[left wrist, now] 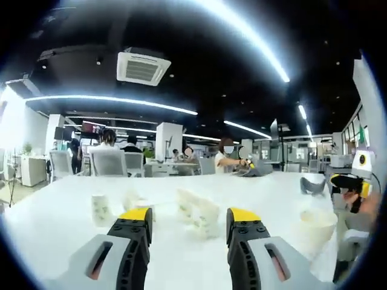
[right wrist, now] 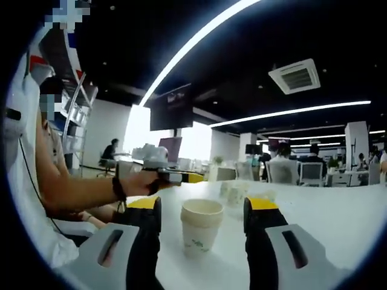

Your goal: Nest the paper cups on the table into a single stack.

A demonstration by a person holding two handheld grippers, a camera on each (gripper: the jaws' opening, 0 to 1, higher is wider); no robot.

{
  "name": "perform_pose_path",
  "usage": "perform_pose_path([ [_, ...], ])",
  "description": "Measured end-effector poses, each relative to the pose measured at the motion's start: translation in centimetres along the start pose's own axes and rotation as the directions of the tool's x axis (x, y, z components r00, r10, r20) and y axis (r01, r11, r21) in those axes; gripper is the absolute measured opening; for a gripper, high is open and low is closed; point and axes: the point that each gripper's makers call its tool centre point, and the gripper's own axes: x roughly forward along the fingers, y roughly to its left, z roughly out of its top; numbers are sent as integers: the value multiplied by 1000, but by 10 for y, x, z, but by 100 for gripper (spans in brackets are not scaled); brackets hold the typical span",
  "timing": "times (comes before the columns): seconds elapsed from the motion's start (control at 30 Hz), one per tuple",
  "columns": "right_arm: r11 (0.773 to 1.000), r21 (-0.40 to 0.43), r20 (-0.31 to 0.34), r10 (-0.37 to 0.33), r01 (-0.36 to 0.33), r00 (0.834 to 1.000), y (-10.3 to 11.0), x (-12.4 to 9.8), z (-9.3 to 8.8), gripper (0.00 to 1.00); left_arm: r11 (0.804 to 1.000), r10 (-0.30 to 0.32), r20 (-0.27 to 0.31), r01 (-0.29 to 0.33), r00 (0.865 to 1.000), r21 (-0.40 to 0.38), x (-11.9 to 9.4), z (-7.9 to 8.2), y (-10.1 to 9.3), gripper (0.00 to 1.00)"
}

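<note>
L view, going L to R: one paper cup stands upright toward the table's L side, well clear of the rest; next to it a blurred cup or two, partly hidden behind our L jaw tip, count unclear; mid-table a tipped nested cluster lies on its side, so some nesting looks already done, we judge; toward the R edge a wider white cup sits upright, mouth up; beyond it a grey object, can't identify.

Left gripper: jaws well apart, nothing betw. them; it hovers low over the table facing the cluster, which we read as lining up a pick.

At far R edge of that view the right gripper comes in, hand around it.

R view, L to R: person's forearm reaches across, hand on the left gripper; table runs off to R; same wider white cup stands upright near the table's near edge, framed betw. our jaws but not touched; more cups farther back, blurred.

Right gripper: jaws spread wider than the cup, holding nothing; straddling position suggests a grasp is being set up.
</note>
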Motion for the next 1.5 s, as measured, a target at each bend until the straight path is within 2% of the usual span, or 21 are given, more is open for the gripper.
perform_pose_path([
  [0.13, 1000, -16, -15, -1, 1, 1000, -3, -1, -2, 57, 999, 24, -73, -22, 997, 27, 30, -16, 21, 60],
  [0.2, 1000, -15, -8, -4, 4, 1000, -5, -3, 2, 56, 999, 27, -90, -25, 996, 26, 44, -20, 28, 64],
  [0.3, 1000, -23, -4, -6, 6, 1000, -7, -4, 5, 55, 998, 53, -149, -50, 987, 26, 64, -32, 42, 64],
  [0.37, 1000, -29, -6, -6, 6, 1000, -8, -4, 5, 55, 997, 54, -161, -62, 985, -39, 77, -37, 52, 63],
  [0.5, 999, -42, -18, -6, 5, 1000, -9, -5, 6, 54, 995, 90, -212, -95, 973, -12, 95, -49, 67, 58],
  [0.53, 999, -46, -19, -6, 5, 1000, -9, -5, 7, 54, 994, 105, -239, -107, 965, 6, 100, -54, 74, 57],
  [0.7, 998, -57, -8, -11, 11, 1000, -11, -7, 14, 53, 988, 152, -269, -142, 951, 57, 120, -54, 94, 60],
  [0.87, 998, -59, -11, -11, 11, 1000, -11, -7, 15, 52, 988, 150, -305, -134, 941, 72, 130, -56, 89, 59],
  [0.97, 998, -61, -11, -12, 11, 1000, -12, -7, 15, 52, 984, 162, -343, -127, 925, 123, 137, -61, 91, 56],
  [1.1, 998, -66, -18, -15, 14, 1000, -13, -7, 15, 51, 983, 170, -371, -129, 913, 132, 144, -66, 93, 55],
  [1.13, 998, -67, -17, -16, 15, 1000, -13, -8, 15, 51, 980, 181, -385, -134, 905, 145, 144, -68, 95, 53],
  [1.27, 997, -68, -16, -22, 20, 1000, -16, -9, 15, 51, 971, 211, -404, -142, 890, 195, 140, -74, 100, 45],
  [1.3, 997, -68, -16, -23, 21, 1000, -16, -9, 15, 51, 970, 213, -403, -144, 890, 195, 139, -75, 101, 40],
  [1.33, 997, -68, -18, -24, 23, 1000, -17, -10, 14, 51, 971, 215, -406, -148, 888, 190, 137, -76, 101, 40],
  [1.5, 998, -65, -13, -27, 26, 1000, -18, -9, 15, 50, 974, 210, -388, -155, 898, 167, 128, -74, 102, 39],
])
